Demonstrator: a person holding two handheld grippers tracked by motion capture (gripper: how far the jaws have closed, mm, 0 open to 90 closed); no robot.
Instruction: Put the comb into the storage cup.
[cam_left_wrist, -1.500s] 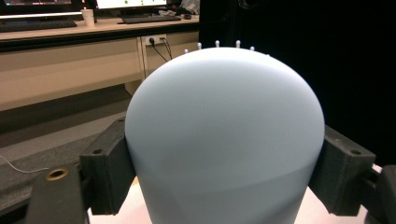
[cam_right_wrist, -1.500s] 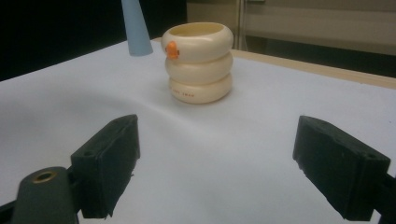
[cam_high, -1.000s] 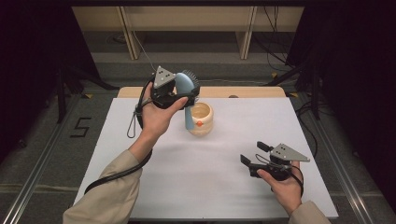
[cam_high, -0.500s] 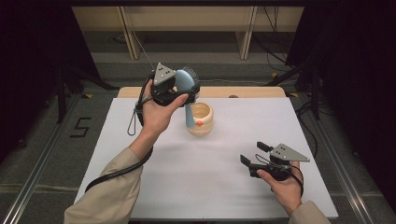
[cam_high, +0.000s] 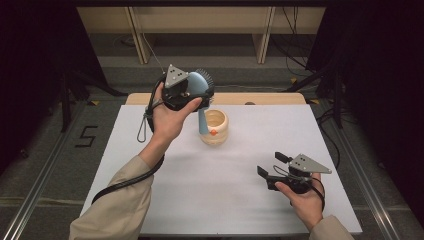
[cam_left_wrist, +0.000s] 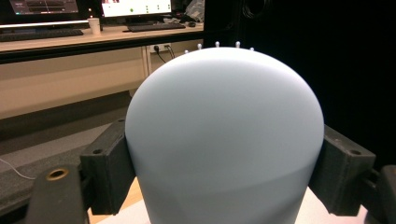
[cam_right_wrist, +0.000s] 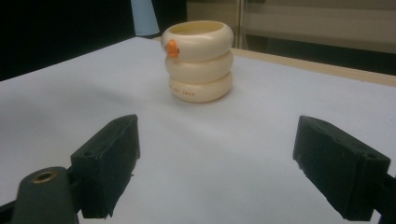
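Observation:
A pale blue hairbrush (cam_high: 200, 90) hangs handle-down above the table, its head clamped in my left gripper (cam_high: 192, 92). In the left gripper view the smooth back of the brush head (cam_left_wrist: 224, 140) sits pressed between both black pads, bristle tips peeking over its top. The handle points down beside a cream ribbed cup (cam_high: 214, 127) with an orange mark, just left of the cup's rim. My right gripper (cam_high: 272, 165) rests low at the table's near right, open and empty. It faces the cup (cam_right_wrist: 200, 60), with the brush handle's tip (cam_right_wrist: 144, 17) behind.
The white table top (cam_high: 225, 190) has a wooden strip (cam_high: 270, 98) along its far edge. Shelving and cables stand on the floor beyond. A desk with monitors (cam_left_wrist: 93, 18) lies behind the left gripper.

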